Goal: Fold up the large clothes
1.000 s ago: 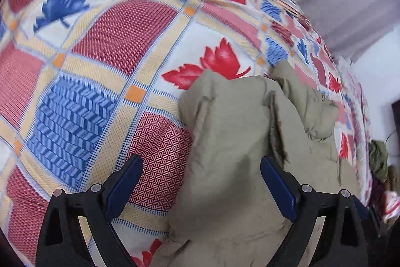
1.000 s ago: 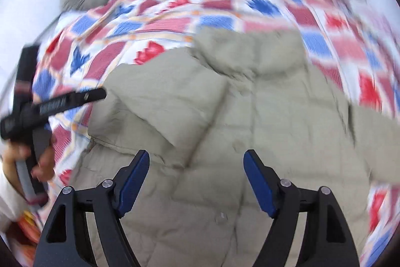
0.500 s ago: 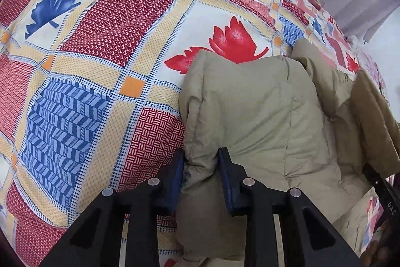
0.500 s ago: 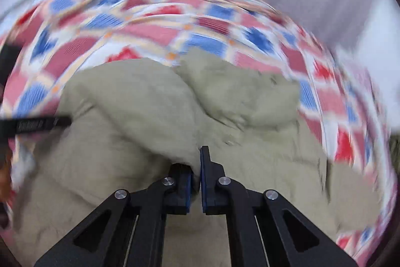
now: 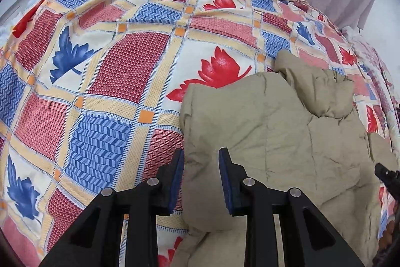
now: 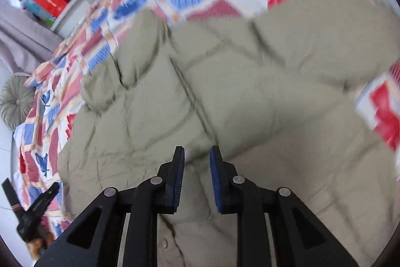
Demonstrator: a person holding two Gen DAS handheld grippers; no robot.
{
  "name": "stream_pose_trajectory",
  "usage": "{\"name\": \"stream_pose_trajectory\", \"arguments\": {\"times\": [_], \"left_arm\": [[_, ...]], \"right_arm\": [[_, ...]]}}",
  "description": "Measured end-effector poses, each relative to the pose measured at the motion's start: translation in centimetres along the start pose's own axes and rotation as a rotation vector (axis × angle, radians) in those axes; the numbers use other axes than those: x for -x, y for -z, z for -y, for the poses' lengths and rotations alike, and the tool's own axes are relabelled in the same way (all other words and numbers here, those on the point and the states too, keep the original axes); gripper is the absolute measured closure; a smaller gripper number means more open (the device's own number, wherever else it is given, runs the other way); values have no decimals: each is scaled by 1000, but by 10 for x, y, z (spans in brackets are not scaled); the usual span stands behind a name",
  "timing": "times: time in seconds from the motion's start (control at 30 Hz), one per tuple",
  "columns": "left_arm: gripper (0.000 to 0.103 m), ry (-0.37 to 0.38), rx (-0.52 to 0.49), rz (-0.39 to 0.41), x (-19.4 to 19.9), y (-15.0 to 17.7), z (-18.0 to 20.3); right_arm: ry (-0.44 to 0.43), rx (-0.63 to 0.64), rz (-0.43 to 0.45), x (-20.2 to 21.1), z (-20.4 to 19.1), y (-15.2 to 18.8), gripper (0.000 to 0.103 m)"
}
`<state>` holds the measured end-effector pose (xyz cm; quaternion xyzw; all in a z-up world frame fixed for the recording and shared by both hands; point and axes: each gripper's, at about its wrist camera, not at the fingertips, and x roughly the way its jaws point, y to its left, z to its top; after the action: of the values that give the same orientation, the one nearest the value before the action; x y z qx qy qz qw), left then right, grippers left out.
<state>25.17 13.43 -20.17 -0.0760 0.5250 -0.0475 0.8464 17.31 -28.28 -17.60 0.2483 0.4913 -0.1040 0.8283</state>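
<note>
On the patterned bedspread (image 5: 120,71) a padded khaki jacket (image 5: 270,131) was spread, its folded edge clamped in the left gripper (image 5: 201,175). The right gripper (image 6: 197,174) was seen narrowly parted after its jaws had just been opening; whether cloth was pinched between them could not be told through the blur. A side fold was judged to be in hand; next, the gripped edge would need to be carried across the body and laid flat.
</note>
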Motion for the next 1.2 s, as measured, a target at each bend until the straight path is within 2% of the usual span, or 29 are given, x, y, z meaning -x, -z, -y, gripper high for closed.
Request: {"name": "stream_pose_trajectory", "arguments": {"times": [0.1, 0.2, 0.27, 0.3, 0.4, 0.43, 0.5, 0.57, 0.63, 0.73, 0.77, 0.83, 0.9, 1.0, 1.1, 1.17, 1.2], "left_arm": [[72, -52, -8, -53, -20, 14, 10], [72, -97, 1, -85, -43, 30, 11], [72, -110, -13, -79, -48, 33, 12], [72, -117, -20, -81, -48, 32, 13], [72, -148, -43, -91, -43, 30, 18], [72, -159, -53, -91, -39, 30, 21], [72, -165, -82, -89, -28, 30, 30], [72, -158, -112, -83, -16, 33, 44], [72, -139, -146, -82, -3, 39, 61], [72, -103, -179, -95, 9, 51, 89], [68, -87, -182, -102, 13, 55, 99], [10, -69, -175, -105, 19, 65, 115], [7, -55, -179, -79, 29, 75, 135], [7, -33, -214, -123, 28, 89, 164], [7, -27, -258, -153, 24, 102, 192], [0, -24, -287, -155, 25, 110, 211], [0, -22, -295, -150, 26, 112, 219]], "right_arm": [[-29, 114, -7, -13, -24, -10, 80], [-1, 172, -105, -55, -36, -5, 80], [36, 165, -144, -69, -24, 6, 81], [27, 158, -141, -71, -19, 9, 84], [13, 110, -140, -59, 1, 10, 84], [8, 91, -151, -55, 8, 10, 80], [-65, 26, -179, -44, 25, 12, 80], [-114, -44, -199, -31, 46, 14, 74], [-136, -90, -201, -17, 62, 20, 59], [-136, -120, -205, -2, 77, 29, 50], [-139, -132, -213, 1, 81, 32, 50], [-148, -167, -229, 7, 93, 40, 50], [-149, -196, -243, 12, 104, 48, 50], [-152, -230, -246, 23, 121, 54, 50], [-153, -256, -236, 36, 140, 54, 43], [-157, -272, -219, 45, 153, 50, 42], [-159, -283, -209, 50, 161, 48, 41]]}}
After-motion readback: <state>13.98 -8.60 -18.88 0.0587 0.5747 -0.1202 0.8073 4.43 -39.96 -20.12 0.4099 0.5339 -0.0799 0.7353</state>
